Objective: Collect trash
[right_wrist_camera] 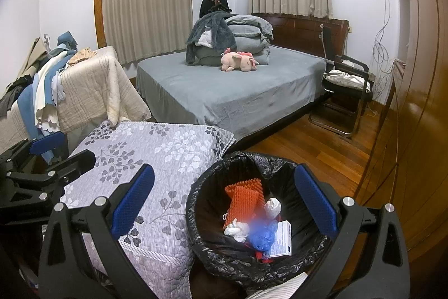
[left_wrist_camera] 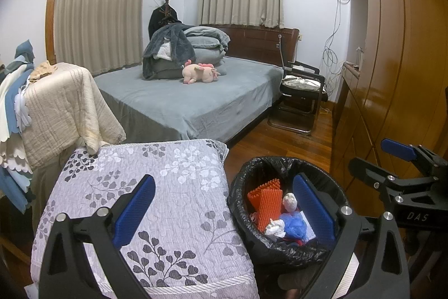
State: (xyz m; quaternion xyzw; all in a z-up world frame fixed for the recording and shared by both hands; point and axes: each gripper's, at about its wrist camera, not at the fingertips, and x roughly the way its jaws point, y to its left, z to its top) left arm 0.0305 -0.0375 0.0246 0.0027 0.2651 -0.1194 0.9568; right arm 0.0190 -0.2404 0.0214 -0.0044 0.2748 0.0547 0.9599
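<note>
Trash (right_wrist_camera: 252,220) lies inside the black-lined bin (right_wrist_camera: 212,251) at 5 o'clock of the floral quilt (right_wrist_camera: 168,147); left claw (left_wrist_camera: 224,212) and right claw (right_wrist_camera: 224,203) both gape empty above.

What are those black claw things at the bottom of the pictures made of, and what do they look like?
Both are alike: the left gripper and right gripper have black plastic frames with silver bolts and two fingers faced with textured blue pads. White "DAS" lettering marks the right one.
</note>
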